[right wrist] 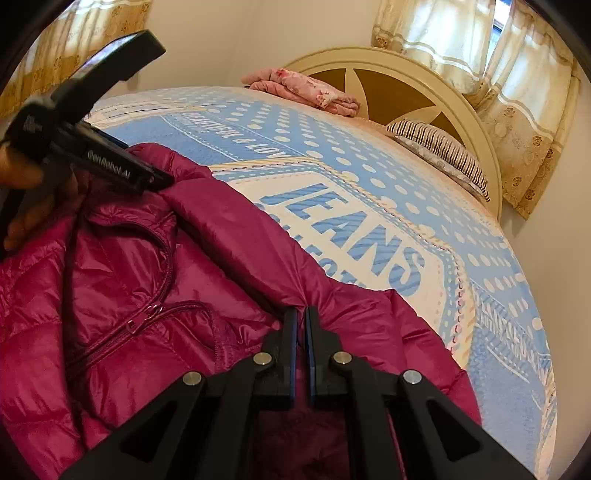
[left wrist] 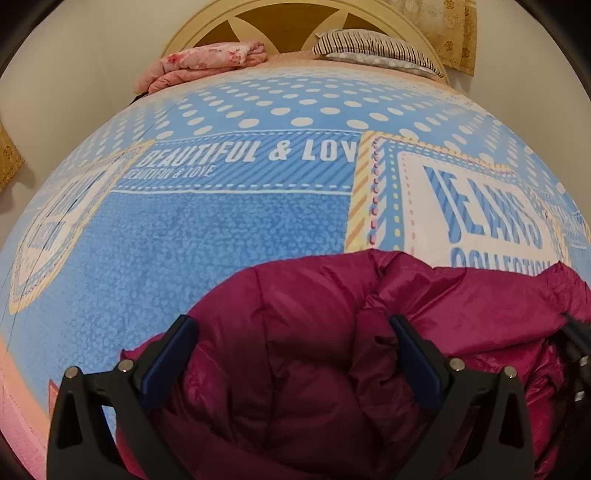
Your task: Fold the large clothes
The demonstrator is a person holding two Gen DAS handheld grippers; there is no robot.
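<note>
Magenta down jacket (right wrist: 155, 280) lay bunched on the bed (left wrist: 207, 236), below the "JEANS" print. Right gripper (right wrist: 301, 321) jaws pinched its edge; left gripper (left wrist: 291, 332) jaws wide apart, straddling a bulge. Folding barely begun.

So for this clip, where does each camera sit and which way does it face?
Left wrist: behind the left gripper, jaws open around the magenta jacket, facing the headboard.
Right wrist: behind the right gripper, jaws shut on the jacket, facing up the bed; the left gripper and a hand show.
Shared: jacket, blue bedspread, pink blanket, striped pillow.
</note>
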